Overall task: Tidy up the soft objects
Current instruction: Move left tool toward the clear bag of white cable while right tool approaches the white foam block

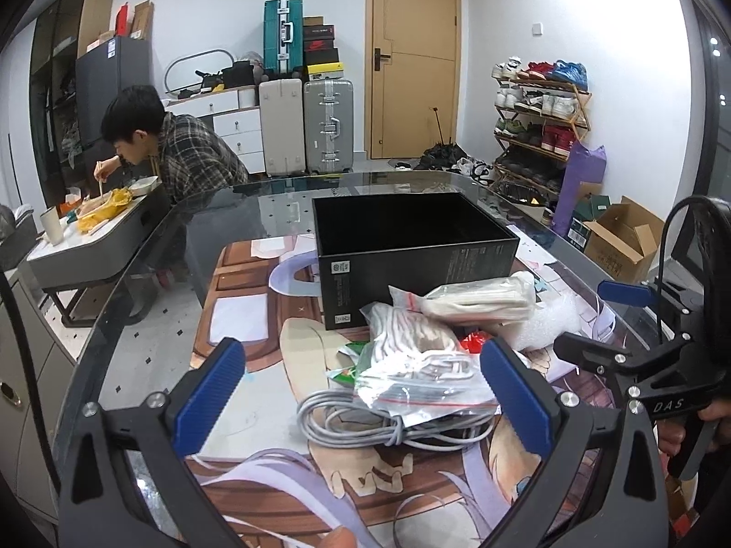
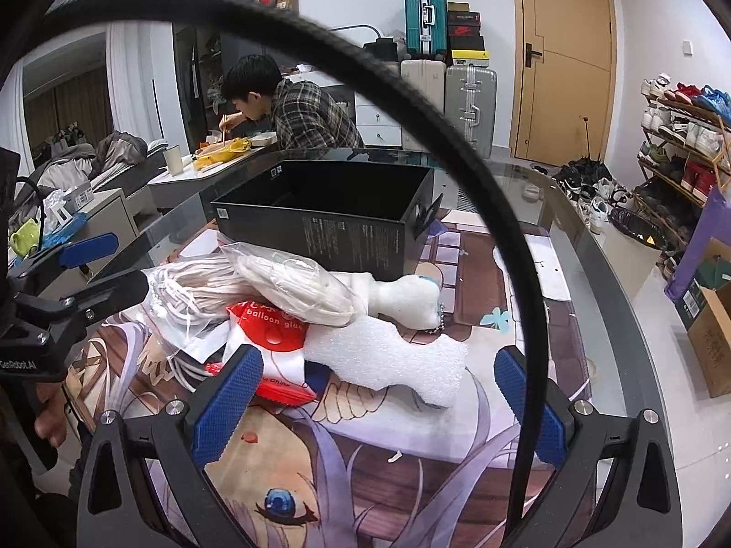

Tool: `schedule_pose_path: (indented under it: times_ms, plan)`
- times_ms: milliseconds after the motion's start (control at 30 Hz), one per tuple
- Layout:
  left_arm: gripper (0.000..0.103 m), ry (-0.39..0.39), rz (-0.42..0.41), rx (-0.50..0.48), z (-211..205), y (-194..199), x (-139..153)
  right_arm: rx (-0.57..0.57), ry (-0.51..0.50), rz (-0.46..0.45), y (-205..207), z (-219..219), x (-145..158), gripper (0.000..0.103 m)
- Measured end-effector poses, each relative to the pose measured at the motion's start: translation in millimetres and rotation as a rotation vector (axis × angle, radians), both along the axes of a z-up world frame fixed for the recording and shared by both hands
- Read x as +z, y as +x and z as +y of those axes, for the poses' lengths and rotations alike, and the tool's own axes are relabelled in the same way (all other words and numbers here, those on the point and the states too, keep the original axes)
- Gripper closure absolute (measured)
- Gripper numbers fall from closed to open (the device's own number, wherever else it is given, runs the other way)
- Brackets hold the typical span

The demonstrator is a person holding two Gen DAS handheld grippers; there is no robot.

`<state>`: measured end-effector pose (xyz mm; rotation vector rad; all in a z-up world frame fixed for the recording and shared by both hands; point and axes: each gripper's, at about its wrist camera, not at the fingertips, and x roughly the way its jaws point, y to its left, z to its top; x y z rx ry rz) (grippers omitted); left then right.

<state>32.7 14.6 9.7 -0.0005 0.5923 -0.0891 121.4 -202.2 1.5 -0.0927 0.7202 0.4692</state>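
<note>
Found the left gripper (image 1: 363, 383) released, two blue pads (image 1: 210, 392) spread wide, clasping nothing. Saw one coil of grey cable (image 1: 361, 424) lying on the mat (image 1: 256, 301) in the gap between them. Could not tell whether the pads touched it.

Counted two clear bags just beyond: bag one (image 1: 411, 351), of white cord, resting on the coil; bag two (image 1: 479, 297), of cream cord, lying across bag one and against the box (image 1: 411, 246). Noted one green packet (image 1: 352, 365) poking out beneath bag one.

Found the right gripper (image 2: 379, 392) likewise slack, two pads apart, empty. Saw one white foam piece (image 2: 388, 360) on the mat just ahead, between the pads. Saw one red packet (image 2: 269, 319) marked "balloon glue" beside the foam, tucked under the bags and near the pad on the view's left. Noted one white plush (image 2: 406, 297) behind the foam, touching bag two, with a small bead chain at its end.

Saw one black box, open-topped and upright on the mat right behind the pile, nothing visible inside. Saw the whole heap of soft things outside it.

Noted one black cable (image 2: 457, 137) looping across the right wrist view.

Farther out: one glass table (image 1: 137, 319) under the mat; one person (image 1: 182, 146) bent over a side table (image 1: 100, 237), well apart; three suitcases (image 1: 326, 125) by the far wall; one door (image 1: 413, 59); one shoe rack (image 1: 539, 123).
</note>
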Motion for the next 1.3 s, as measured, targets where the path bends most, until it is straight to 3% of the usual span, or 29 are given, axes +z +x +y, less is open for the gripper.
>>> schedule_pose_path:
  times_ms: [233,567,867,1000,1300]
  plan:
    - [0.000,-0.011,0.045,-0.101,-6,7,1,0.015,-0.010,0.025,11,-1,-5,0.000]
    - [0.000,0.047,0.052,-0.127,-14,15,2,-0.012,-0.040,0.092,26,5,-11,0.000]
    - [0.000,0.034,0.037,-0.102,-5,18,5,-0.118,-0.003,-0.031,9,-20,25,0.000]
    - [0.000,0.037,0.043,-0.088,-3,18,5,-0.112,-0.042,-0.016,10,-30,36,0.000]
    - [0.000,0.053,0.082,-0.111,-7,24,-5,0.012,-0.148,0.073,20,-5,2,0.000]
